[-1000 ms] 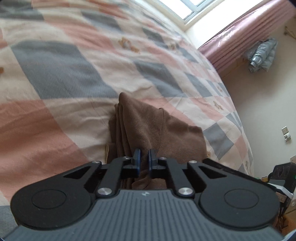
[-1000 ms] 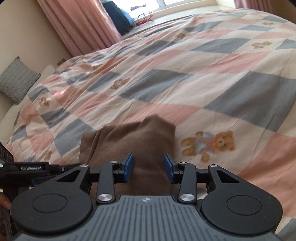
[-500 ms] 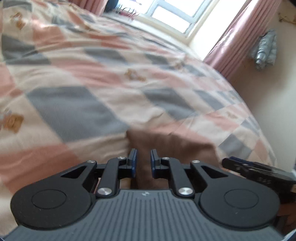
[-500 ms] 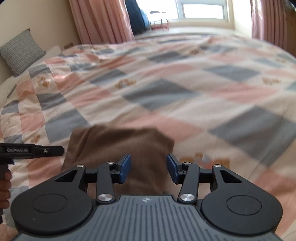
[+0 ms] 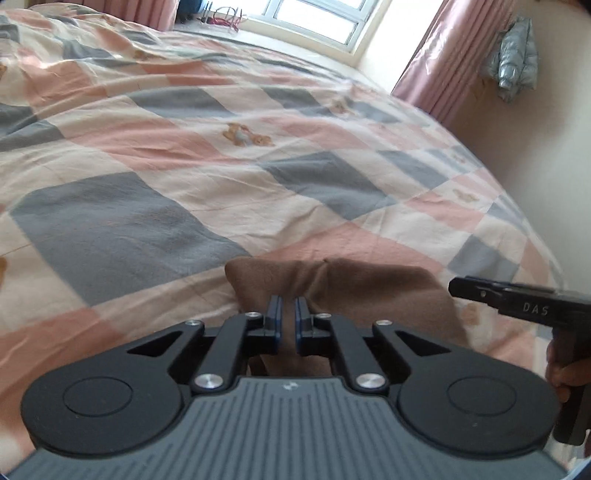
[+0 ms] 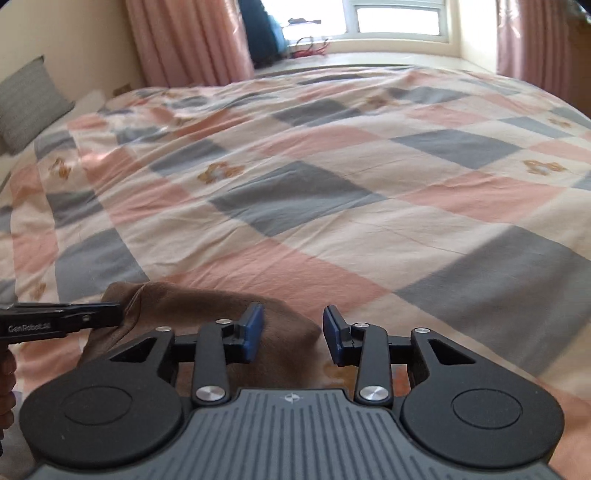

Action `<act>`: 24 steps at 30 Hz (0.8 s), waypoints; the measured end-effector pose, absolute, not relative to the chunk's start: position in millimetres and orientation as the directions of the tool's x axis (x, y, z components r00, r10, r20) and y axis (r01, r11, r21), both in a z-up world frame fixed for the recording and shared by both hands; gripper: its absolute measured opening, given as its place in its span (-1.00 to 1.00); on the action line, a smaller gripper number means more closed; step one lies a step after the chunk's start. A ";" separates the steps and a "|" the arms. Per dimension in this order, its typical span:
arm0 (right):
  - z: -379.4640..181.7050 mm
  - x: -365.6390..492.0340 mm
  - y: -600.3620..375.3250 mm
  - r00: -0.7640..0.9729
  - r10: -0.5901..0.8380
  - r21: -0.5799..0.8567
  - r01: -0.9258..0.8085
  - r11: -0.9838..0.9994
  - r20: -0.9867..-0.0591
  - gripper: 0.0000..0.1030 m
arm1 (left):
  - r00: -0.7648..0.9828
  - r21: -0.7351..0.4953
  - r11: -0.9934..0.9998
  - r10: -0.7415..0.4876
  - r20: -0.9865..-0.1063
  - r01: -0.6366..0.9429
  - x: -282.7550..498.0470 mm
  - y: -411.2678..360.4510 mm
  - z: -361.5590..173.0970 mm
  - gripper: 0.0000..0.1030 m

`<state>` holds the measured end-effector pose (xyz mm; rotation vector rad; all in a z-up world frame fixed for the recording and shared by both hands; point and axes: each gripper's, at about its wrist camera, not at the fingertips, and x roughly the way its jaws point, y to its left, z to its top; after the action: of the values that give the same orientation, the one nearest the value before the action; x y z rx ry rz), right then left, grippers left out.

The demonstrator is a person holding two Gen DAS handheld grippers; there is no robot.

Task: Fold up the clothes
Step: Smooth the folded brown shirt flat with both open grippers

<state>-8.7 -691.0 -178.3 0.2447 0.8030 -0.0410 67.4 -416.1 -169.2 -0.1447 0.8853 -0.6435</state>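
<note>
Brown cloth (image 5: 343, 291) lies bunched at near edge of quilt (image 5: 155, 192), earlier tall pointed fold now flattened into low wide bundle. Left gripper (image 5: 287, 308) pressed together, pinching cloth's left end — fold carried over, judged nearly done. Right gripper (image 6: 292, 325) closing, pads straddling cloth's right corner, not yet gripping.

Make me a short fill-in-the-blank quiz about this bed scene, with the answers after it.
1. The folded garment on the quilt is ____ in colour.
2. The left claw is ____ on that garment.
3. The quilt's small printed animals are teddy ____.
4. The curtains beside the window are ____.

Answers: brown; shut; bears; pink
</note>
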 end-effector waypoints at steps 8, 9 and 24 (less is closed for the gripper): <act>-160.3 -90.9 -635.2 0.663 0.124 0.196 0.034 0.980 -0.738 -0.54 | 0.380 -0.303 0.795 -0.538 -0.752 0.525 -6.6 -427.4 -181.0 -0.97; -171.1 -95.6 -627.3 0.632 0.110 0.173 0.038 0.984 -0.767 -0.55 | 0.370 -0.316 0.806 -0.529 -0.763 0.501 -7.4 -424.5 -190.2 -0.98; -169.3 -137.0 -602.0 0.575 0.005 0.107 0.142 0.984 -0.818 -0.54 | 0.337 -0.318 0.792 -0.533 -0.776 0.521 -59.9 -401.8 -168.4 -0.96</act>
<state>-137.0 -602.0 -169.3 0.1675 0.9556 -0.0808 -59.9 -401.8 -168.4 -0.0133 1.0171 -0.6864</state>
